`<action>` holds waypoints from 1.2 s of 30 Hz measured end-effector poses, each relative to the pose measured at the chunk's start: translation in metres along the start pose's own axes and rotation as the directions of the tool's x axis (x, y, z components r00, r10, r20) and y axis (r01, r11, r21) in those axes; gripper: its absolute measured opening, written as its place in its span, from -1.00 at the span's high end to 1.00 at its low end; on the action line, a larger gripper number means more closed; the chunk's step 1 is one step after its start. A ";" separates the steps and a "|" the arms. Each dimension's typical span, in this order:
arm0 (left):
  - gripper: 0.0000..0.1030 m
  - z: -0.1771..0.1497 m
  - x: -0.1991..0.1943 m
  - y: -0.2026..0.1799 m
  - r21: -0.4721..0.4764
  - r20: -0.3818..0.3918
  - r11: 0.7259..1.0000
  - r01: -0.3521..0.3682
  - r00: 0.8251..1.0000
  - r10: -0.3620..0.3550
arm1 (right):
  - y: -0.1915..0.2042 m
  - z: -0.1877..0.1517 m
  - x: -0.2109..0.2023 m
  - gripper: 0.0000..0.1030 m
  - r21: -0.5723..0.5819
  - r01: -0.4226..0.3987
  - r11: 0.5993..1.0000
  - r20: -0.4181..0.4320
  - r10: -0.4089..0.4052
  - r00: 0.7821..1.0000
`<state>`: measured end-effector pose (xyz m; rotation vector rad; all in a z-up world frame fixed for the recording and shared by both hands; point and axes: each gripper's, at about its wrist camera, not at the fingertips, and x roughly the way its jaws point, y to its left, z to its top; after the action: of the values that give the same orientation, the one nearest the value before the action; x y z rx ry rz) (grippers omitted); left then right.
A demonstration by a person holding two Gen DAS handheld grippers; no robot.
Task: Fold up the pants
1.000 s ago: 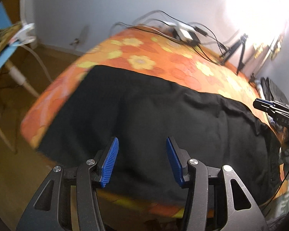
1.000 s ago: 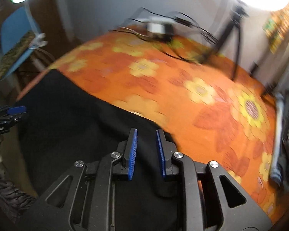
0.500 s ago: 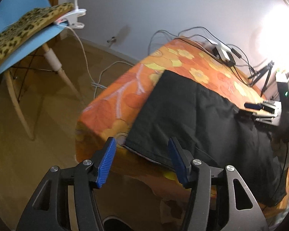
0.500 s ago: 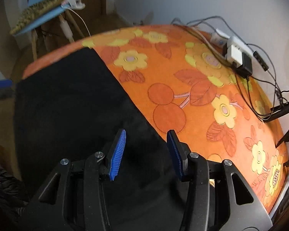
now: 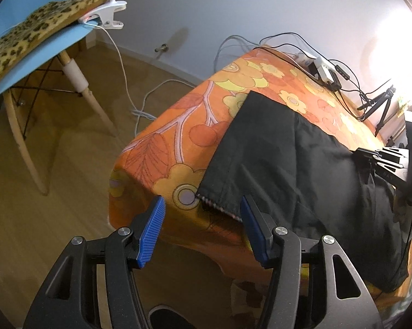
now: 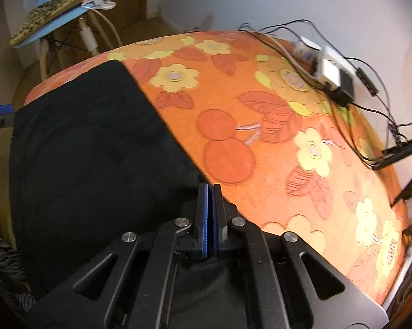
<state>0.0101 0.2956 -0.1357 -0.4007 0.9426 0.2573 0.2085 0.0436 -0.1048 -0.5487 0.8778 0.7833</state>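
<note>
Black pants (image 5: 288,164) lie flat along the near side of a bed with an orange flowered cover (image 5: 178,137). Their hem end, with a pale stitched edge, hangs at the bed's left corner. My left gripper (image 5: 201,203) stands open there, its blue pads on either side of the hem corner and not pressing on it. My right gripper (image 6: 210,189) is shut at the pants' (image 6: 82,150) far long edge, and the cloth bunches up to its tips. In the left wrist view the right gripper (image 5: 356,152) shows at the right. The left gripper's blue tip (image 6: 0,109) peeks in at the right wrist view's left edge.
A blue chair (image 5: 41,54) with a leopard-print cushion and a white clip lamp stands left of the bed on the wood floor. A power strip with cables (image 6: 326,65) and a black tripod (image 5: 381,109) lie on the far side of the bed.
The left gripper has travelled from the middle of the pants to their hem corner. The right gripper shifted along the far edge, opened wider, then shut there.
</note>
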 end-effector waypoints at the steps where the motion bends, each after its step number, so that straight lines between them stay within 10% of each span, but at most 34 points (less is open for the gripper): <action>1: -0.09 0.000 0.000 0.001 -0.004 0.001 1.000 -0.004 1.000 0.004 | -0.002 0.000 0.001 0.96 0.009 0.013 1.000 0.000 -0.013 1.000; 7: -0.09 0.001 0.005 0.001 -0.002 -0.008 1.000 0.002 1.000 -0.002 | 0.001 -0.001 0.000 0.95 0.000 0.019 1.000 -0.001 -0.019 1.000; 12: -0.09 0.011 0.013 0.011 -0.077 -0.034 0.995 0.056 0.998 -0.059 | 0.007 0.010 -0.026 0.50 0.036 0.011 0.999 0.063 -0.014 0.998; 23: -0.09 0.016 0.018 0.027 -0.191 -0.064 0.973 0.129 0.988 -0.144 | 0.136 0.016 -0.064 0.43 -0.140 -0.206 0.969 0.080 0.218 0.973; 36: -0.09 0.017 -0.003 0.039 -0.214 -0.018 0.966 0.148 0.988 -0.155 | 0.223 0.025 -0.014 0.43 -0.255 -0.199 0.946 0.004 0.207 0.978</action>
<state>0.0056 0.3382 -0.1327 -0.6731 0.9160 0.2119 0.0381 0.1907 -0.1046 -0.6758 0.8189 1.0998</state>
